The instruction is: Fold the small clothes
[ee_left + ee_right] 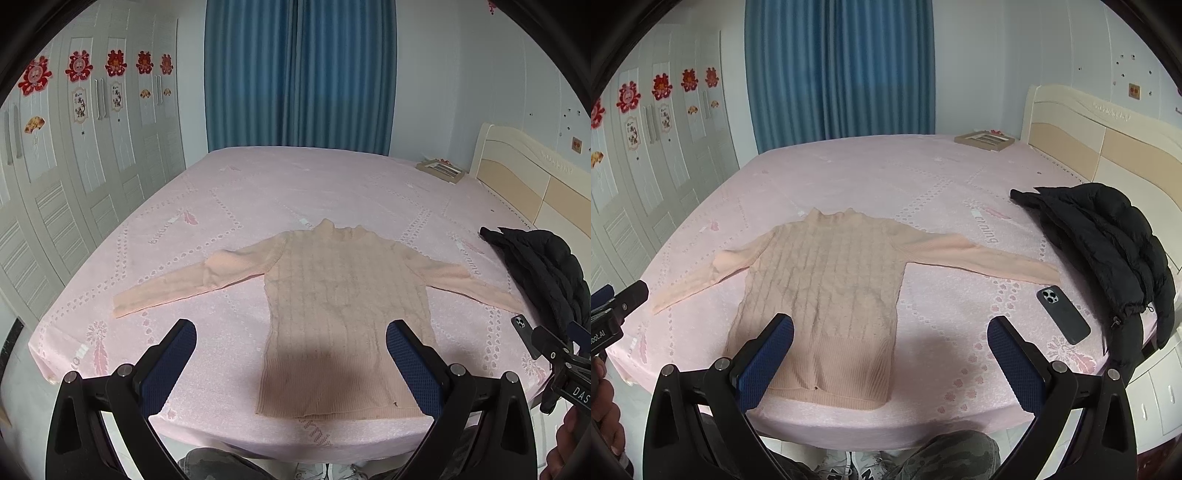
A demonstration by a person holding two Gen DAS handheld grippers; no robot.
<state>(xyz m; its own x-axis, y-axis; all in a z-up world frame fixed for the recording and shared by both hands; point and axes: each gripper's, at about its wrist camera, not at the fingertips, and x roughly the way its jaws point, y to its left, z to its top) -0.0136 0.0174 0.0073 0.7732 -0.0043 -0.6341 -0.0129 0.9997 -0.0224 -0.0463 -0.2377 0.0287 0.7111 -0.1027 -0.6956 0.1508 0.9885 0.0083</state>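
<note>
A small peach cable-knit sweater (343, 306) lies flat on the pink bed, front up, collar away from me, both sleeves spread out to the sides. It also shows in the right wrist view (827, 291). My left gripper (291, 332) is open and empty, held above the sweater's hem near the bed's front edge. My right gripper (890, 332) is open and empty, held above the hem's right side. Neither gripper touches the cloth.
A black puffer jacket (1108, 243) lies at the bed's right edge, with a dark phone (1063, 314) beside it near the right sleeve's cuff. A flat box (984, 140) sits at the far right corner. A headboard (1100, 144) stands right, wardrobes (74, 184) left.
</note>
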